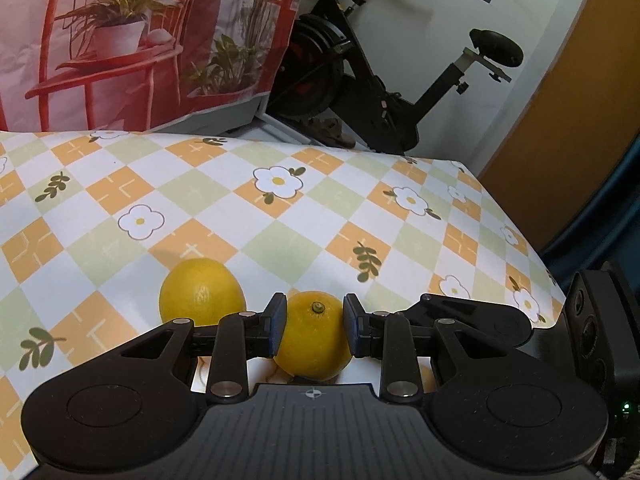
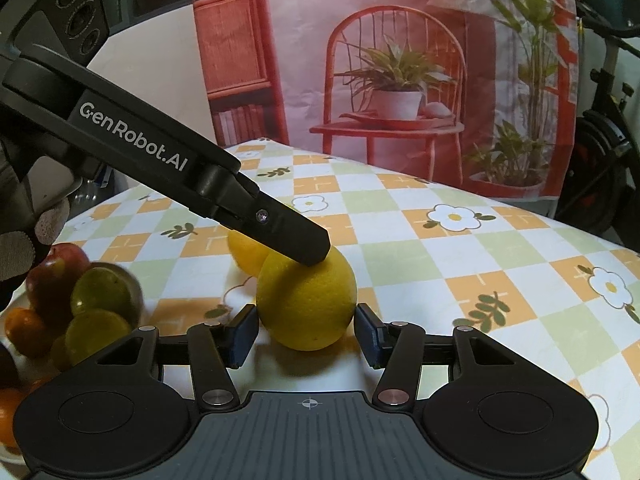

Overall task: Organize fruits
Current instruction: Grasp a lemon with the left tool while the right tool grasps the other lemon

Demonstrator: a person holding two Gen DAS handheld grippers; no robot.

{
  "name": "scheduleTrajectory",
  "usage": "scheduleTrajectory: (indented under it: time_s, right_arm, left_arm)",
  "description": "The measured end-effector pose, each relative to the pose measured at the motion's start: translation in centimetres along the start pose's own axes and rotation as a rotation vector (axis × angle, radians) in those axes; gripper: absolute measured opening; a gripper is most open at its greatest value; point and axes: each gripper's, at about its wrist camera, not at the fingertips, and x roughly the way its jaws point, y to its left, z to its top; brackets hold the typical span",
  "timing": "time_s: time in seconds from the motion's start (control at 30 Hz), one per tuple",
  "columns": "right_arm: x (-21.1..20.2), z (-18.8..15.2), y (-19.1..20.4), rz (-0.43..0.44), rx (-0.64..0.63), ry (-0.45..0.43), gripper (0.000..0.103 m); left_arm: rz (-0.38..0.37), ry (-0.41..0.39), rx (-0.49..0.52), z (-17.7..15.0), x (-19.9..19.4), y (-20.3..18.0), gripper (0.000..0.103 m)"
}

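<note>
Both fisheye wrist cameras look forward and downward along their own jaws, close over the checked, flower-printed worktop [image 1: 280, 216]. The left view faces the far edge, an exercise bike [image 1: 360, 80] and a printed backdrop [image 1: 140, 40]; the right view faces the same backdrop [image 2: 400, 80] from farther right, with the left gripper [image 2: 316, 254] crossing its frame. Both share the near lemon [image 1: 314, 336] [image 2: 308, 304], seen from close range.

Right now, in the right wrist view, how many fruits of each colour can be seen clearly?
lemon, yellow: 2
apple, red: 1
green citrus: 2
orange citrus: 2
Total: 7. The pile at the left edge is cut off, so more fruits may be hidden.
</note>
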Motion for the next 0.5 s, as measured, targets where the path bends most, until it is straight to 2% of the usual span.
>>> scheduleTrajectory:
  time_s: [0.17,0.5]
  right_arm:
    - [-1.7,-0.5,1.2,0.021,0.03,-0.028,0.049]
    - [-5.2,0.2,6.0,0.075,-0.009,-0.066,0.049]
  left_arm:
    - [-0.005,0.009,0.017,-0.8,-1.9,-0.6,0.032]
    - [0.014,-0.015,0.018,-2.9,-7.8,-1.6,0.031]
